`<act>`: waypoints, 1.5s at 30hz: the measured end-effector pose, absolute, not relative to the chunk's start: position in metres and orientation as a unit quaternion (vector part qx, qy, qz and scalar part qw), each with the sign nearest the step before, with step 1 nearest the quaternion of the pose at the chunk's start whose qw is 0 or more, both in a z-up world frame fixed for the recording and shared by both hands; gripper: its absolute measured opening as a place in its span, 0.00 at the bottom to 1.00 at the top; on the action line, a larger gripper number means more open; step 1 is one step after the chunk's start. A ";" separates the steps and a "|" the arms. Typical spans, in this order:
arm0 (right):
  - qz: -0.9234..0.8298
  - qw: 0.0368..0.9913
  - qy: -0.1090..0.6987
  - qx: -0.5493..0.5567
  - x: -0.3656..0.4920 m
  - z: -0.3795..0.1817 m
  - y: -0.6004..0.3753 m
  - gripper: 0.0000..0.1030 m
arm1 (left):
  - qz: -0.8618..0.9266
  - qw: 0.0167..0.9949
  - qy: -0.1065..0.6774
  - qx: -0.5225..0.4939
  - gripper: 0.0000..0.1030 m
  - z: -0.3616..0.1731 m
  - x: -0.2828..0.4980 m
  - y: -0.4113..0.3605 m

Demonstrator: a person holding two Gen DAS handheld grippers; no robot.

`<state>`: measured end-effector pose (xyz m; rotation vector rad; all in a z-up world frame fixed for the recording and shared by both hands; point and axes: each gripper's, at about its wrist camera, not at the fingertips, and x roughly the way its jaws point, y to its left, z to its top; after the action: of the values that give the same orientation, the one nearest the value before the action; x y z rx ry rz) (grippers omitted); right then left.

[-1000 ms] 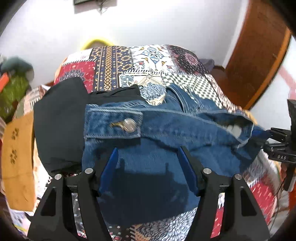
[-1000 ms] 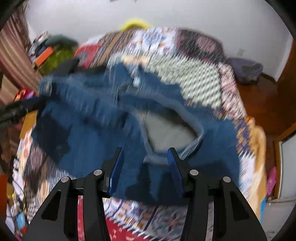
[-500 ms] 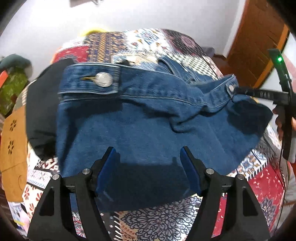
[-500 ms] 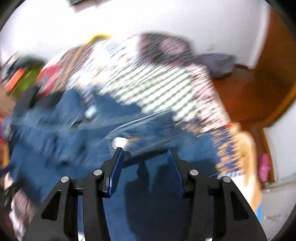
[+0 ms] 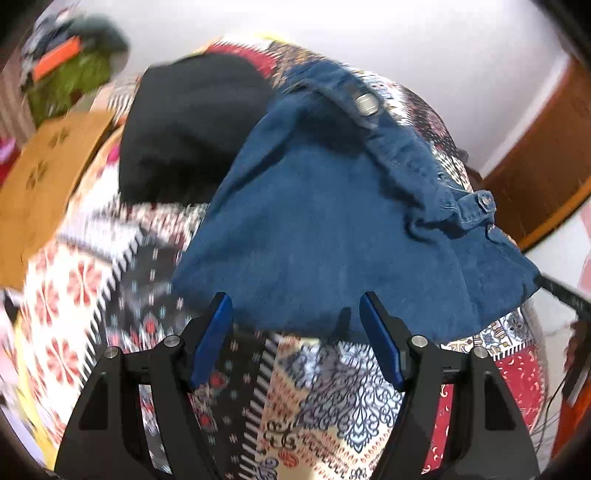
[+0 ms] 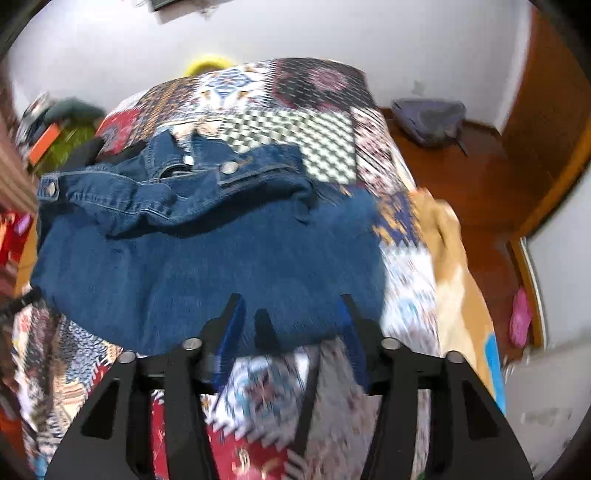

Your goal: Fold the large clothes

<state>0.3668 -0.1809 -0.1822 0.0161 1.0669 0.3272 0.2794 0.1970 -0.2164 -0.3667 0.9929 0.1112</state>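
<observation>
Tongs gape on both sides: left gripper (image 5: 295,314) and right gripper (image 6: 291,314) hold nothing, tips at the near hem of 1 denim jacket (image 6: 207,266). It lies folded mid-bed, 2 snaps showing on its waistband. 1 black garment (image 5: 192,129) touches its far left side. The patchwork bedspread (image 6: 288,92) reaches a white wall (image 6: 295,33); a wooden floor (image 6: 461,177) runs right.

A purple bag (image 6: 428,120) lies on the wooden floor (image 6: 476,177).
</observation>
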 end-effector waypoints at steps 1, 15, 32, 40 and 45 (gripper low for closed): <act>0.150 0.847 0.510 0.016 0.362 -0.181 -0.182 0.60 | 0.054 0.861 0.469 -0.191 0.69 -0.220 0.275 0.200; 0.162 0.787 0.558 0.208 0.381 -0.226 -0.193 0.64 | -0.017 0.828 0.470 -0.304 0.69 -0.256 0.292 0.200; 0.172 0.821 0.510 0.188 0.397 -0.212 -0.180 0.26 | 0.035 0.830 0.461 -0.313 0.42 -0.260 0.332 0.200; 0.231 0.852 0.441 0.161 0.360 -0.144 -0.170 0.20 | 0.035 0.891 0.411 -0.190 0.18 -0.182 0.311 0.155; 0.258 0.860 0.415 0.149 0.320 -0.120 -0.174 0.20 | 0.016 0.917 0.366 -0.156 0.17 -0.134 0.266 0.145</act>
<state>0.3205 -0.1738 -0.1200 0.3124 0.8700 0.5420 0.2662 0.1450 -0.1337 -0.3204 0.7522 0.0321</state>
